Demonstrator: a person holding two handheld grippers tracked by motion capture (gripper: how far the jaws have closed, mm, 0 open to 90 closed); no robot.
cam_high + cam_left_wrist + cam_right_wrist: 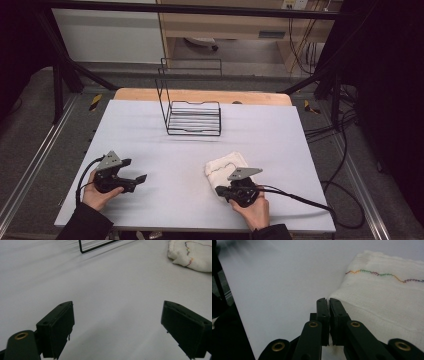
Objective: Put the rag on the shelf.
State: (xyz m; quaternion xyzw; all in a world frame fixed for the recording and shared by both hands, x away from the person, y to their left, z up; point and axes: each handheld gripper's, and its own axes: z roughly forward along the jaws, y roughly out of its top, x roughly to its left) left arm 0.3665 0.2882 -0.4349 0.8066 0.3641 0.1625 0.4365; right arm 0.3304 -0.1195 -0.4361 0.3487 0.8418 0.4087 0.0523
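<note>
Now right claw pinched closed at white cloth edge

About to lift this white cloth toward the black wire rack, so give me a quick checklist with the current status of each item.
1. Right gripper shut on the corner of the white folded cloth with coloured stitching: ok, though how much fabric is pinched: cannot tell.
2. Left gripper open, holding nothing: ok.
3. Black wire rack upright, empty: ok.
4. White table top bare between cloth and rack: ok.
5. Right gripper cable trailing away from cloth: ok.
</note>
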